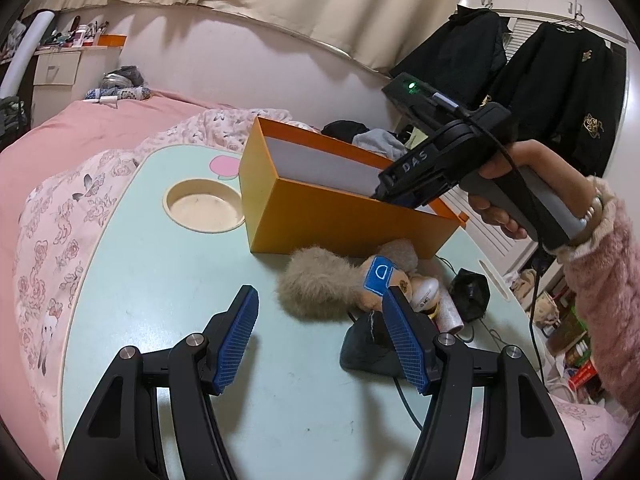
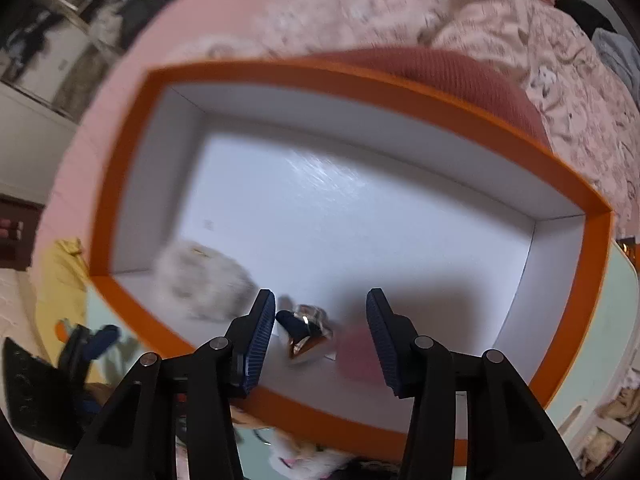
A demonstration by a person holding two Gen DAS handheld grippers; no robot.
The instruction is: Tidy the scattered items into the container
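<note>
Right wrist view looks almost straight down into the orange box [image 2: 120, 184], whose white floor fills the centre of the frame. Low in the frame, on that floor, lies a small shiny object with a dark cap [image 2: 306, 330], blurred, tilted so its cap end points toward the upper left. It sits between the blue pads of the right gripper [image 2: 322, 332], close by the left-hand pad [image 2: 260, 340] and clear of the right-hand one; the jaws stand spread and nothing is pinched, though whether the near pad touches it cannot be told. A pale fluffy ball [image 2: 204, 284] rests just left of it, and a blurred pink shape [image 2: 356, 354] just right.

Left wrist view shows what remains outside. At lower centre-right, on the mint-green table [image 1: 160, 280], a heap lies just in front of the box's near wall: a furry plush toy [image 1: 320, 284], a small round case [image 1: 426, 290], a black pouch [image 1: 472, 290] and a dark cloth item [image 1: 368, 348]. The left gripper [image 1: 320, 332] hovers over the table with jaws spread and empty; the heap is beside and beyond its right-hand pad. This hand looks the nearer one to the heap, the plush lying toward upper right of its fingers.
</note>
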